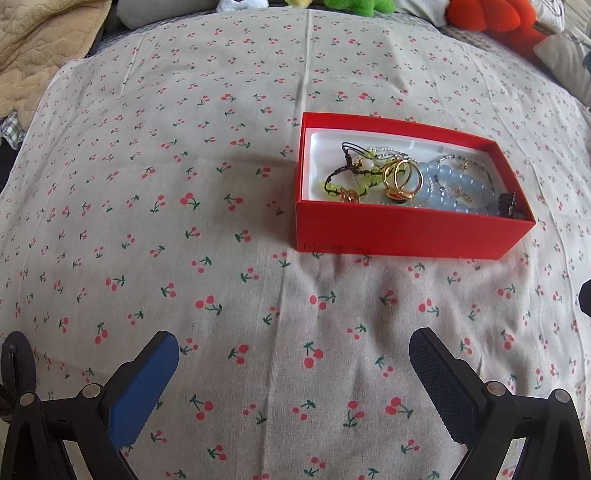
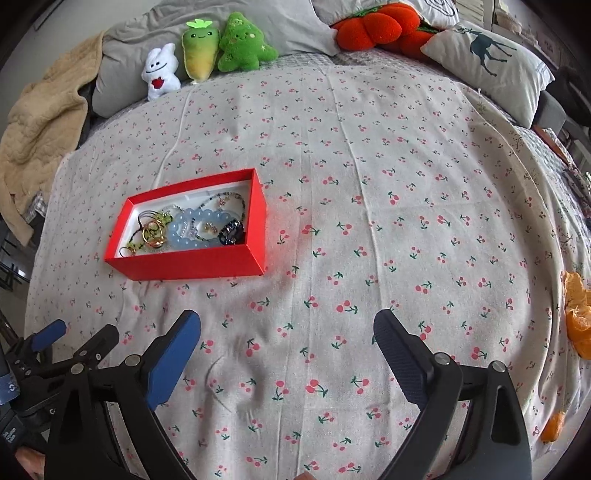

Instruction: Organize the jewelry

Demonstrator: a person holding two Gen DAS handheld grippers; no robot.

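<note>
A red box (image 1: 406, 232) with a white lining sits on the cherry-print cloth. It holds a pile of jewelry: gold rings (image 1: 400, 177), a pale blue bead bracelet (image 1: 448, 186), green and black cord pieces (image 1: 351, 177) and a dark item (image 1: 508, 205) at its right end. The box also shows in the right wrist view (image 2: 192, 264) with the blue bracelet (image 2: 192, 230) inside. My left gripper (image 1: 293, 354) is open and empty, low over the cloth in front of the box. My right gripper (image 2: 288, 332) is open and empty, to the box's front right. The left gripper also shows in the right wrist view (image 2: 77, 332).
Plush toys (image 2: 207, 48) and a red plush (image 2: 380, 27) line the far edge by grey pillows. A beige blanket (image 2: 40, 122) lies at far left, a deer pillow (image 2: 487, 59) at far right. Orange peel (image 2: 578, 317) lies at the right edge.
</note>
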